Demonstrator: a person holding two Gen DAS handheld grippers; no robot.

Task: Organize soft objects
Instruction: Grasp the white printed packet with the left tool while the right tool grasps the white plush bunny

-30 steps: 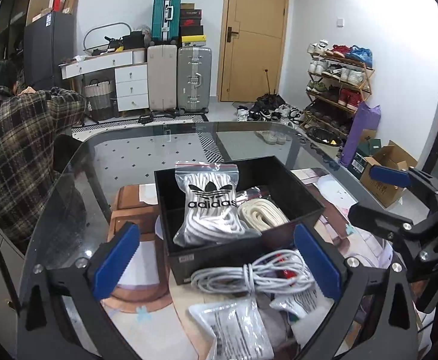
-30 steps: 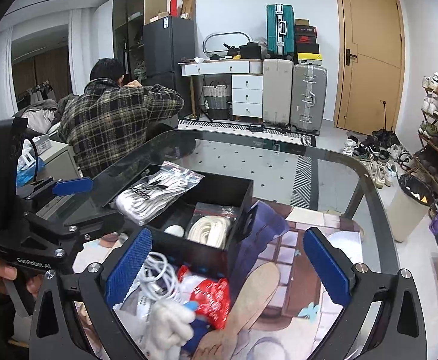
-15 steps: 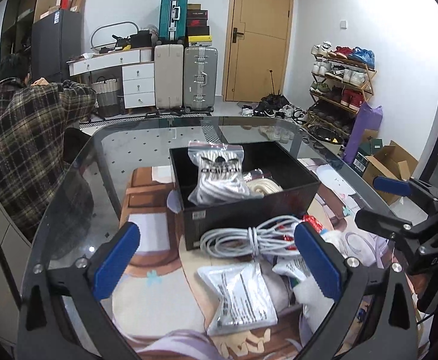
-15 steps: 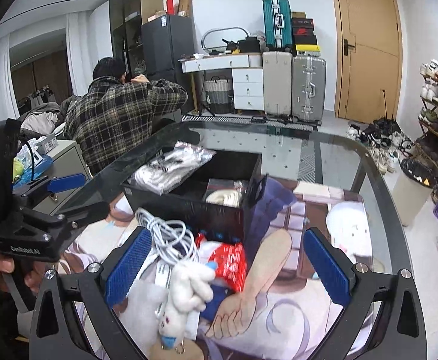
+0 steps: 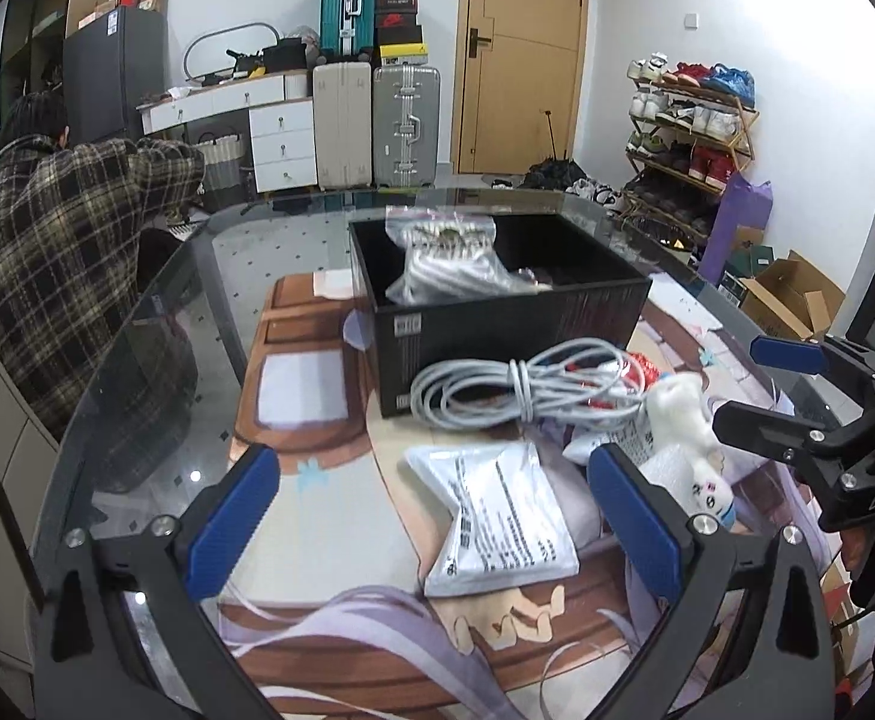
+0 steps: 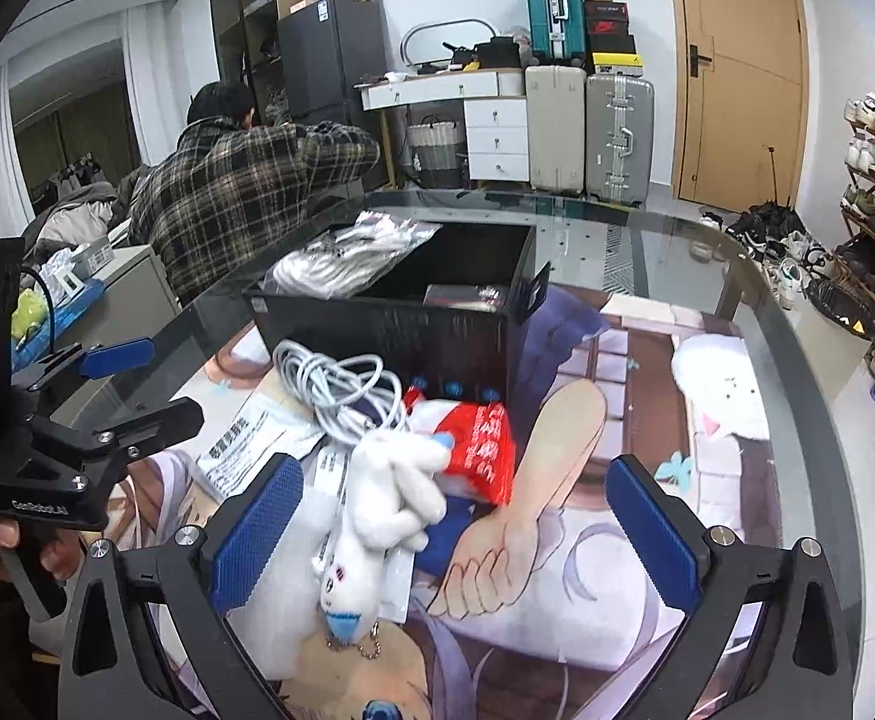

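Observation:
A black box (image 5: 500,324) (image 6: 389,318) stands on the glass table and holds a clear bag of white laces (image 5: 455,267) (image 6: 347,255). In front of the box lie a coiled grey cable (image 5: 527,387) (image 6: 332,381), a white printed pouch (image 5: 497,519) (image 6: 251,444), a red packet (image 6: 476,444) and a white plush toy (image 5: 686,438) (image 6: 377,510). My left gripper (image 5: 431,519) is open above the white pouch. My right gripper (image 6: 455,531) is open, with the plush toy lying near its left finger. Each gripper shows at the edge of the other view.
A printed mat (image 6: 617,480) covers the table (image 5: 155,396) under the pile. A person in a plaid shirt (image 5: 59,252) (image 6: 245,192) sits at the table's far left. Suitcases (image 5: 377,120), a shoe rack (image 5: 689,132) and a door stand beyond.
Both grippers have drawn back from the box toward the near edge. The box now sits farther off, and the cable, pouch and plush toy lie under the fingers.

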